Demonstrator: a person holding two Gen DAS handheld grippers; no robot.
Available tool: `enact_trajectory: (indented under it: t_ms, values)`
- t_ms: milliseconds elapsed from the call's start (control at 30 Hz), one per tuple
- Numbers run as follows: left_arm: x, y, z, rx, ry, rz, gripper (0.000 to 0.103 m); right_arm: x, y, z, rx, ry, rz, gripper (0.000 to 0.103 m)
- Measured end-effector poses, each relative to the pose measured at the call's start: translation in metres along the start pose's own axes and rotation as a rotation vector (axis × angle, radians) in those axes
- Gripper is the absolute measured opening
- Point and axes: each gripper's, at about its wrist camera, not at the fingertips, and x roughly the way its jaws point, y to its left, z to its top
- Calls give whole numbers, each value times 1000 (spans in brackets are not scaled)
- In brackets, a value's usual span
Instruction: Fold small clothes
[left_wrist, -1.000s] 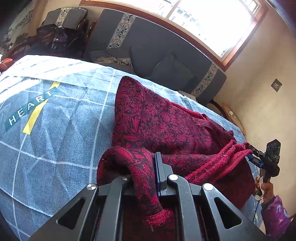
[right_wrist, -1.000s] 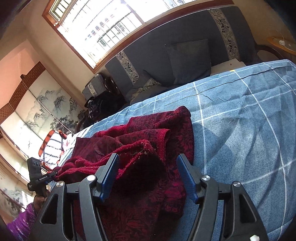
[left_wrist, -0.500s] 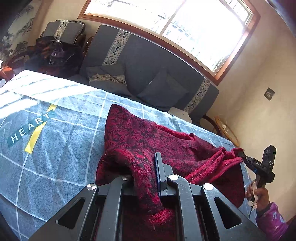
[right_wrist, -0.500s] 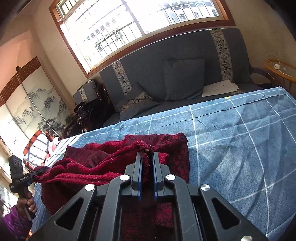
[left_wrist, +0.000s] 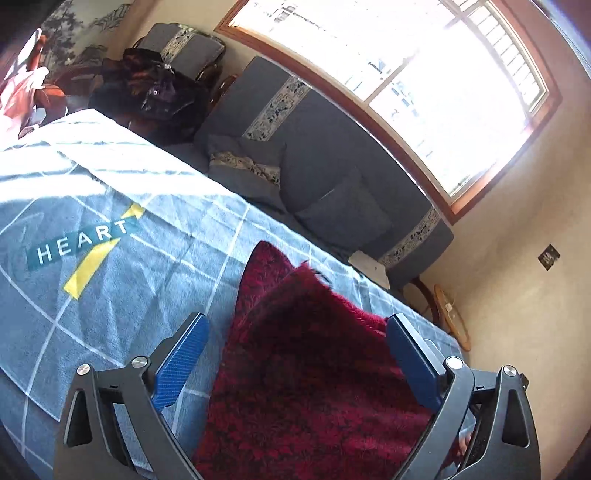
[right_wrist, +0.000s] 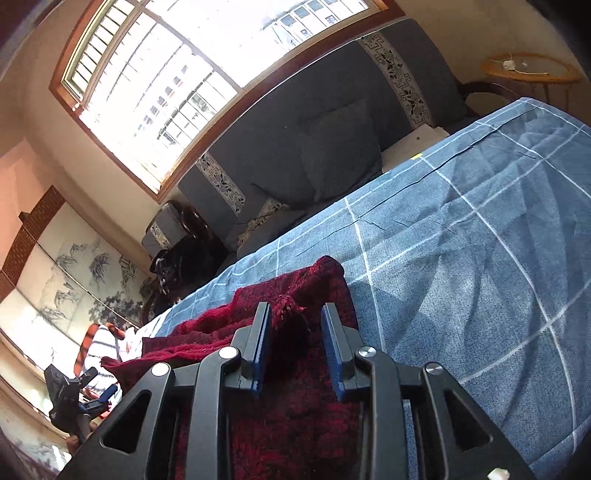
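A dark red patterned knit garment (left_wrist: 306, 362) lies on the blue checked bedspread (left_wrist: 110, 280). My left gripper (left_wrist: 295, 343) is open wide, its blue pads either side of the cloth with nothing gripped. In the right wrist view the same garment (right_wrist: 295, 387) lies under my right gripper (right_wrist: 295, 325), whose jaws stand partly open, a frayed corner of the cloth loose between them. The left gripper also shows in the right wrist view (right_wrist: 92, 402), at the garment's far left end.
A grey sofa with cushions (left_wrist: 332, 177) runs along the bed's far side under a bright window. A dark bag sits on a chair (left_wrist: 159, 92). A small round wooden table (right_wrist: 528, 74) stands at the bed's right corner. The bedspread (right_wrist: 480, 277) stretches bare to the right.
Both grippers have let go of the garment: the left opened wide, the right opened partly. The garment now lies flatter on the bedspread.
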Motion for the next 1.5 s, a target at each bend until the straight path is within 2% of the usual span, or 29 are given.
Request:
enact_trajectory:
  t_ms: [133, 267, 400, 500, 533, 633, 733, 800, 900, 1000, 1100, 1200, 1333, 1500]
  values:
    - [-10, 2, 9, 32, 6, 21, 97, -24, 5, -12, 2, -18, 46, 30]
    - [-5, 13, -8, 72, 127, 8, 97, -42, 12, -39, -21, 37, 74, 36]
    - [-2, 27, -36, 75, 217, 39, 97, -58, 21, -74, -133, 71, -21, 52]
    - [-11, 35, -55, 49, 222, -1, 97, -66, 25, -89, -174, 78, -55, 52]
    - [-14, 33, -60, 68, 216, 11, 97, -69, 27, -92, -179, 77, -54, 52]
    - [-15, 28, -70, 136, 230, 92, 97, -70, 29, -95, -203, 74, -120, 52]
    - [-7, 39, -75, 74, 306, 63, 97, -62, 21, -93, -139, 115, -85, 53]
    - [-2, 45, -80, 41, 360, 44, 97, -55, 17, -94, -122, 150, -90, 61]
    - [-8, 48, -85, 58, 362, 33, 97, -47, 15, -100, -113, 200, -99, 63]
    - [-18, 57, -89, 0, 383, -11, 97, -44, 11, -107, -95, 240, -99, 64]
    - [-29, 64, -99, -78, 434, -97, 97, -43, 5, -112, -58, 270, -38, 67]
    - [-40, 66, -108, -128, 470, -135, 97, -41, -3, -113, 32, 297, 41, 67]
    - [-48, 74, -127, -287, 541, -263, 97, -43, -7, -115, 94, 322, 84, 67]
    - [-34, 64, -116, -275, 514, -230, 97, -44, -8, -121, 137, 350, 120, 68]
